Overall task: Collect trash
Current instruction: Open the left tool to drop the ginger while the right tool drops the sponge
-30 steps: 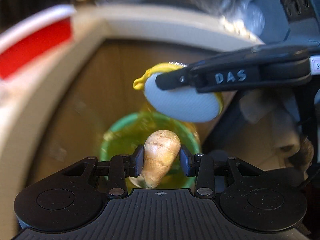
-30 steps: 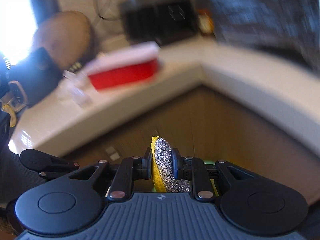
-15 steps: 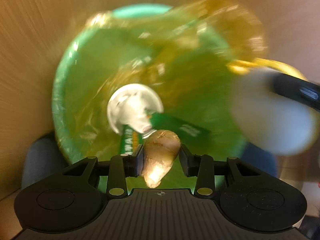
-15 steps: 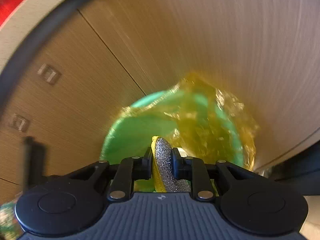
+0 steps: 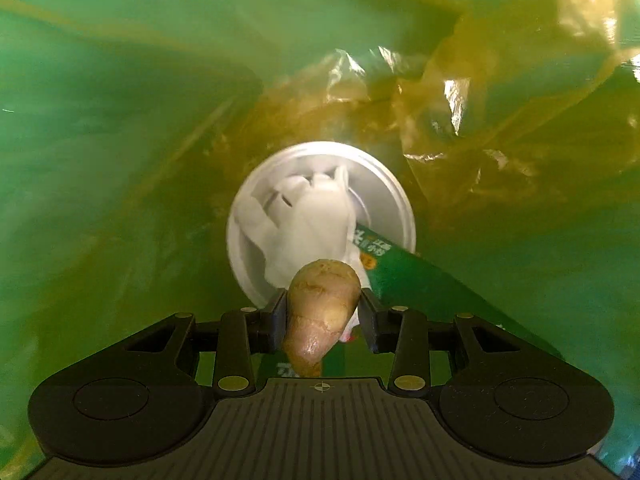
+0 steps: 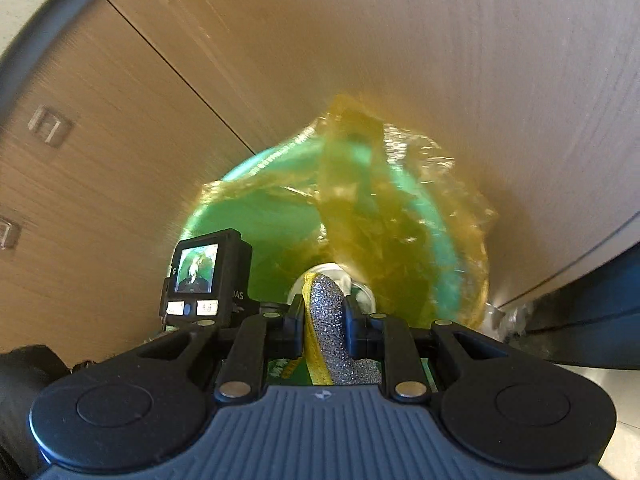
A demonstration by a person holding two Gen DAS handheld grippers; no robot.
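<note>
My left gripper [image 5: 323, 308] is shut on a knobbly beige piece of ginger [image 5: 320, 304] and reaches deep inside the green bin [image 5: 100, 120] lined with a yellowish plastic bag [image 5: 500, 120]. At the bin's bottom lie a white round lid [image 5: 384, 196], a crumpled white tissue [image 5: 308, 220] and a green packet [image 5: 416, 280]. In the right wrist view my right gripper [image 6: 323, 316] is shut on a flat sponge [image 6: 328, 328], silver glitter on one face and yellow on the other, held just above the bin's rim [image 6: 248, 168]. The left gripper's camera body [image 6: 204, 276] sits inside the bin mouth.
The bin stands against wooden cabinet fronts [image 6: 120, 140] with small square handles [image 6: 50, 130]. A pale counter edge [image 6: 24, 4] runs along the upper left. A dark panel [image 6: 592, 300] and pale floor [image 6: 624, 400] lie at the right.
My left gripper has dropped from above the bin to deep inside it, still holding the ginger. The right gripper has come down from counter height to just over the bin's rim with the sponge.
</note>
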